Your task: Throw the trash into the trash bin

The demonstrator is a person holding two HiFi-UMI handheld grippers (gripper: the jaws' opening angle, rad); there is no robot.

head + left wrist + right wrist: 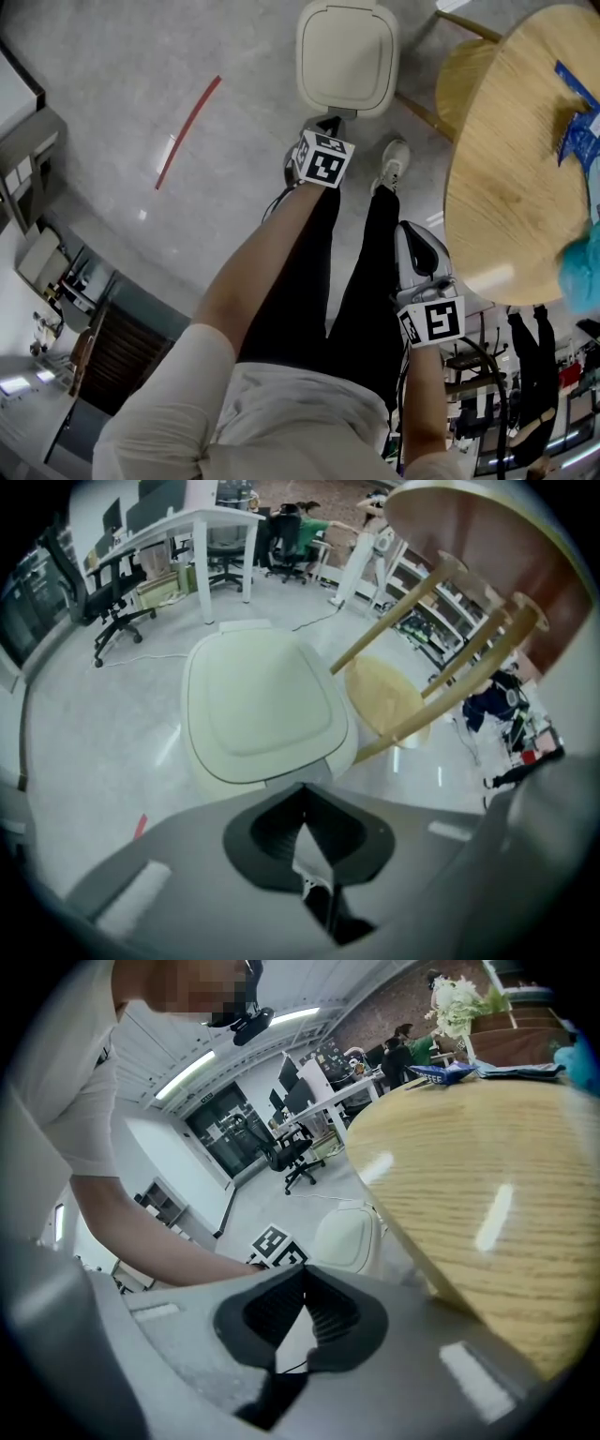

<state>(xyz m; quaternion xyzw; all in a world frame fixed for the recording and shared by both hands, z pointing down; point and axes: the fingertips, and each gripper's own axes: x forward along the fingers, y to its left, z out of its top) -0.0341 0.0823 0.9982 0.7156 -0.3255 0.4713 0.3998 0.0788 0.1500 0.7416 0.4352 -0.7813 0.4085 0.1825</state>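
The trash bin (347,56) stands on the floor with its cream lid down; it fills the middle of the left gripper view (262,705). My left gripper (330,124) hangs just at its near edge, pointing steeply down, jaws shut with nothing between them (302,791). My right gripper (413,232) is lower right by the round wooden table (506,187), also shut and empty (302,1274). Blue wrappers (577,127) lie on the tabletop, seen far off in the right gripper view (445,1072).
A wooden stool (384,700) stands beside the bin under the table edge. The person's legs and shoes (394,169) are close to the bin. A red strip (187,131) lies on the floor. Desks and office chairs (122,592) stand further back.
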